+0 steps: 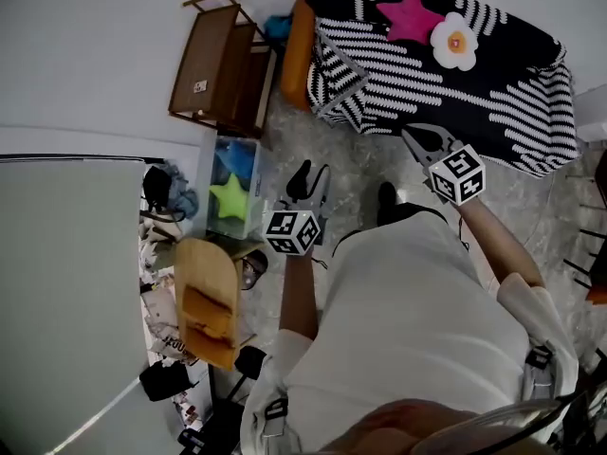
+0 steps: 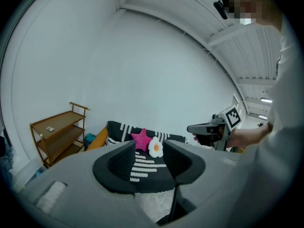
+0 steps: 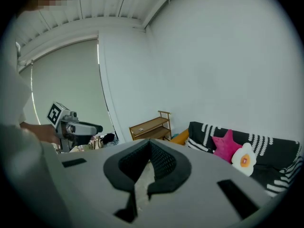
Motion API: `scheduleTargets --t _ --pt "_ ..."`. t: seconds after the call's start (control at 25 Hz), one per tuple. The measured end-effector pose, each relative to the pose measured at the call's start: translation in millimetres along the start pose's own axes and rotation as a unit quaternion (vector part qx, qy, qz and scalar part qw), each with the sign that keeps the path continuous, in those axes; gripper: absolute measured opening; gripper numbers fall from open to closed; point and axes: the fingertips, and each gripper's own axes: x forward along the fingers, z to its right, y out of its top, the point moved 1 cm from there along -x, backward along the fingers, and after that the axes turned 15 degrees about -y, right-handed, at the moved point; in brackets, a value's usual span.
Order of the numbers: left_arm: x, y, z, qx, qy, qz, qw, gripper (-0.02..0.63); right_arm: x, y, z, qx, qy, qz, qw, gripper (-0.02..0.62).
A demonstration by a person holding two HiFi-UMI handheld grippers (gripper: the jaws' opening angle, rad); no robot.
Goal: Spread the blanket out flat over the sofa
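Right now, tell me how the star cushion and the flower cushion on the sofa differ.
The star cushion is pink and five-pointed; the flower cushion is white with rounded petals and an orange centre. The star cushion sits nearer the wooden shelf, the flower cushion farther. Both rest on the striped blanket.

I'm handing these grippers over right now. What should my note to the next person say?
Left gripper: open, empty.
Right gripper: shut, empty. Both are held short of the sofa.
Blanket: draped over the sofa, with the star cushion and flower cushion on top.
Done: the spread looks mostly finished.
Left: the sofa's orange end is bare, and a blanket corner there looks folded. Probably flatten it.
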Motion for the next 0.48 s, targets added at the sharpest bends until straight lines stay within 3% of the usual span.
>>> scheduleTargets --t 0.48 --pt "69.5 24.9 -40.9 -0.009 0.021 -0.022 0.9995 0.186 69.4 18.7 55.7 0.014 0.016 -0.020 1.000 0.005"
